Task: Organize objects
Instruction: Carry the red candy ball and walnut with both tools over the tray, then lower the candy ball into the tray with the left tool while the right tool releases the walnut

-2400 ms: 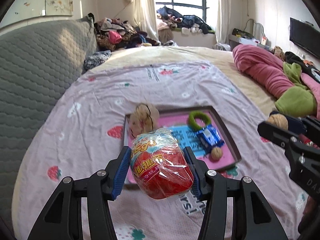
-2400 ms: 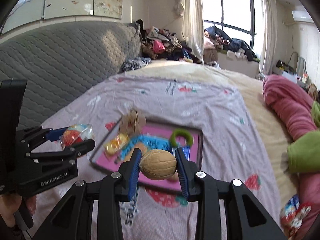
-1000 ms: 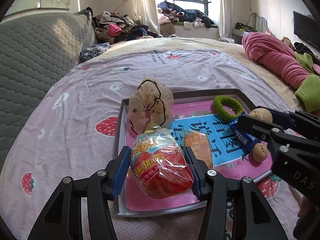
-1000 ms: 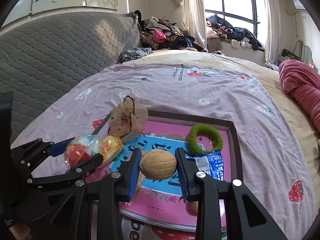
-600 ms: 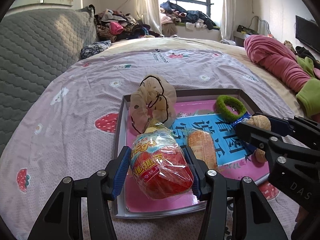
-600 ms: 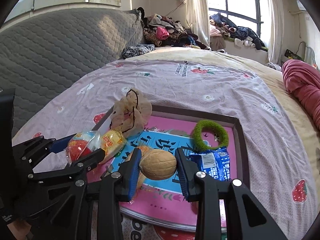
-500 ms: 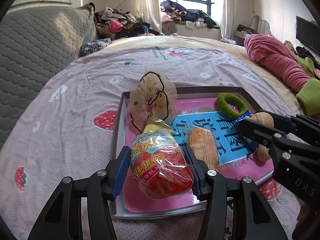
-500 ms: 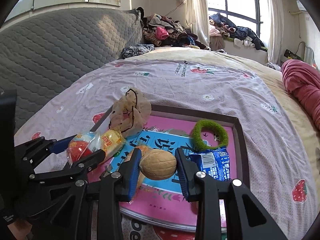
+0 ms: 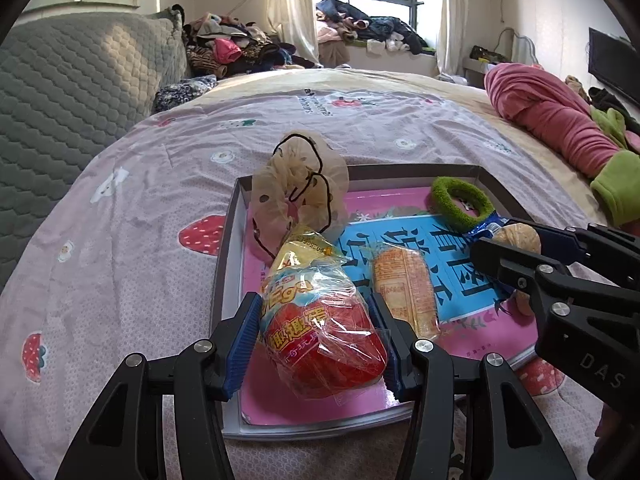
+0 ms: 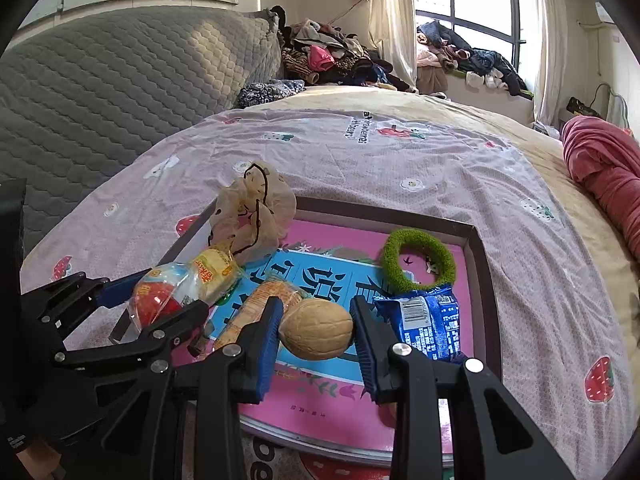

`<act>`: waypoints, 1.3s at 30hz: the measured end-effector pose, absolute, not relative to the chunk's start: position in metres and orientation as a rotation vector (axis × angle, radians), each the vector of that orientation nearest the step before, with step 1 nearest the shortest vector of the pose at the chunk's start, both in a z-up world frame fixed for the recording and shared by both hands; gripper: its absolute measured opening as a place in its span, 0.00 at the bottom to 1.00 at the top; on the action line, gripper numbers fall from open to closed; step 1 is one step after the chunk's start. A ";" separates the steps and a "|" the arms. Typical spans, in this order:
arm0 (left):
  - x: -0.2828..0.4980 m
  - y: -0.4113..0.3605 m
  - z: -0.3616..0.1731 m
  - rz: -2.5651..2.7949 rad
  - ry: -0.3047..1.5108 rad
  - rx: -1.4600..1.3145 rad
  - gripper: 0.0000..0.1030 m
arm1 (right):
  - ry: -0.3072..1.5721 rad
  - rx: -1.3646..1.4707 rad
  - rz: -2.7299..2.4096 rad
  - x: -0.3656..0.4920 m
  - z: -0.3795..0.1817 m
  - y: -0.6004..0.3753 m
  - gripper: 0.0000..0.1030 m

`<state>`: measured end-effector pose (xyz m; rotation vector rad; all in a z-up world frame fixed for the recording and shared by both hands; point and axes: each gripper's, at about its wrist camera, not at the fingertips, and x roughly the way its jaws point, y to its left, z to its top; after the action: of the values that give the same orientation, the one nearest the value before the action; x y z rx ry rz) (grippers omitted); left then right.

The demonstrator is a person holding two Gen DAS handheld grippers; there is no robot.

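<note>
A grey-rimmed tray [image 9: 404, 171] with a pink and blue lining lies on the bed; it also shows in the right wrist view [image 10: 486, 280]. My left gripper [image 9: 314, 342] is shut on a red snack packet [image 9: 324, 320] over the tray's near left part. My right gripper [image 10: 316, 330] is shut on a walnut [image 10: 318, 334] above the tray's middle. In the tray lie a beige scrunchie [image 9: 300, 200], a green hair ring [image 9: 460, 202], an orange biscuit pack [image 9: 404, 286], a blue packet [image 10: 430, 320] and another walnut [image 9: 522, 306].
The bed has a lilac strawberry sheet [image 9: 140, 208]. A grey quilted headboard [image 9: 60, 88] stands at the left. A pink and green blanket roll [image 9: 560, 120] lies at the right. Piled clothes [image 9: 240, 50] sit at the far end under the window.
Both grippers have come closer to the tray and now hang over it, each still holding its object. Nothing has been let go.
</note>
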<state>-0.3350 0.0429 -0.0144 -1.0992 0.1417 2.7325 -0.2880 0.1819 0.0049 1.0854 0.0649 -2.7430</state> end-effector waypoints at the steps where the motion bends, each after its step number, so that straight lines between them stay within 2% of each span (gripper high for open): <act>1: -0.335 0.043 -0.015 2.735 0.143 -1.098 0.54 | 0.066 1.095 -2.740 -0.289 0.003 0.182 0.34; 39: -0.338 0.051 -0.033 2.672 0.141 -1.142 0.55 | 0.131 1.304 -2.676 -0.309 -0.038 0.181 0.34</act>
<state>-0.3375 0.0513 -0.0326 -1.1418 0.1414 2.6715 -0.3089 0.1814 -0.0384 1.3038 0.1313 -2.6759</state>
